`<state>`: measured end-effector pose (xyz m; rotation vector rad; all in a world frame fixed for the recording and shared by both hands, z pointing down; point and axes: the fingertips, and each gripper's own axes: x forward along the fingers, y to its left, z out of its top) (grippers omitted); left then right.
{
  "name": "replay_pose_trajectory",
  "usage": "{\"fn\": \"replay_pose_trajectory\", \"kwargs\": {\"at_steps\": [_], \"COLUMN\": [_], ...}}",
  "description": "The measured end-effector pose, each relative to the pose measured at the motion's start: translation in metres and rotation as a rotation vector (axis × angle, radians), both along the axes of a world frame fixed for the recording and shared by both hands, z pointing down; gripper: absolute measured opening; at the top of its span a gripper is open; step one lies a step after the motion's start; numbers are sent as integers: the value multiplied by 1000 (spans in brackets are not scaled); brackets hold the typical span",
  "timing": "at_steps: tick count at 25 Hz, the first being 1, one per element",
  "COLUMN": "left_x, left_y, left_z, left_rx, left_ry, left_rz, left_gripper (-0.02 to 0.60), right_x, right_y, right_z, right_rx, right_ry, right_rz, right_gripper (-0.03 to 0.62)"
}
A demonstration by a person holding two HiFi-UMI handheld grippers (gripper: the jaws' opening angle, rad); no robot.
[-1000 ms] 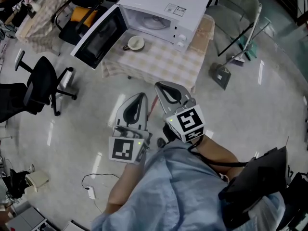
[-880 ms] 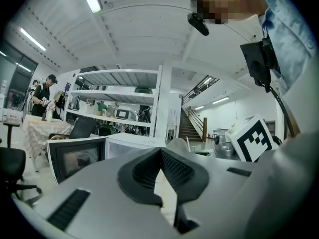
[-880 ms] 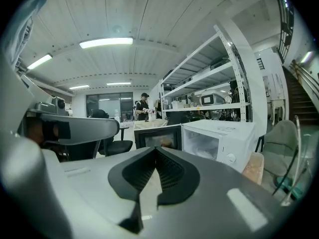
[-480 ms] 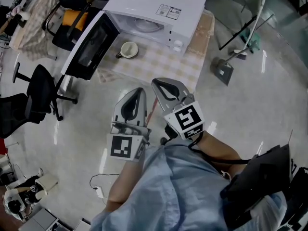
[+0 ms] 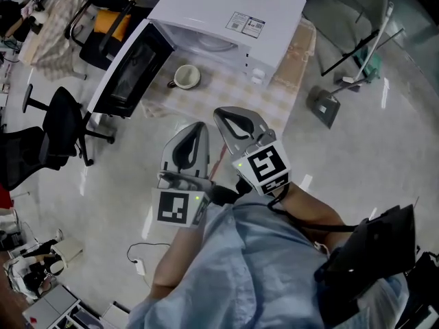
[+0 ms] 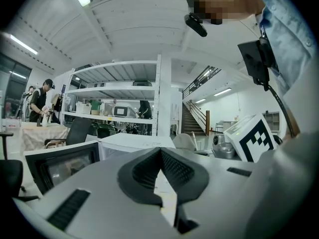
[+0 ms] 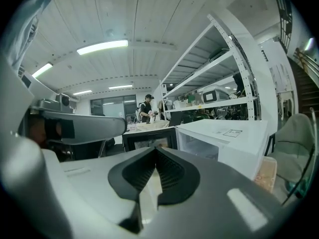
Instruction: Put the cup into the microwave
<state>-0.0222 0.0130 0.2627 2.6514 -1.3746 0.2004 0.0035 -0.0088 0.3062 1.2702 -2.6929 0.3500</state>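
Jaws together, empty, left gripper (image 5: 199, 129), right gripper (image 5: 219, 114)

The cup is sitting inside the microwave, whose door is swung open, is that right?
No. The cup sits on the checked table just in front of the microwave, not inside it, as the head view shows. The door is swung open.

bright, even light falls from ceiling strip lamps (image 7: 102, 47); the glossy floor (image 5: 384, 156) shows pale glare streaks. both gripper views bend strongly at dark round edges; the head view is slightly soft.
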Motion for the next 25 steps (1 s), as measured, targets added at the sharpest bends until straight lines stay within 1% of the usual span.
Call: {"fn": "replay_pose_trajectory", "kwargs": {"at_steps": [8,17,22,25], "left_x": [-6,-11,-22,-32], "left_y": [-6,-26,-39,-52], "left_z": [-2,8,26,35], "left_rx": [19,54,46,37], "left_ry": [-16,11,42,45], "left_rz": [-56,-74,-76,-85], "left_gripper": [5,5,5,5], "right_x": [-6,-12,-21,-29], "right_y": [-10,-32,-46,-56], "right_z": [2,15,35,46], "right_rx": [6,22,15,4], "right_ry": [-3,27,64,73], "right_rz": [-53,-75,-85,-89], "right_gripper": [5,9,11,14]}}
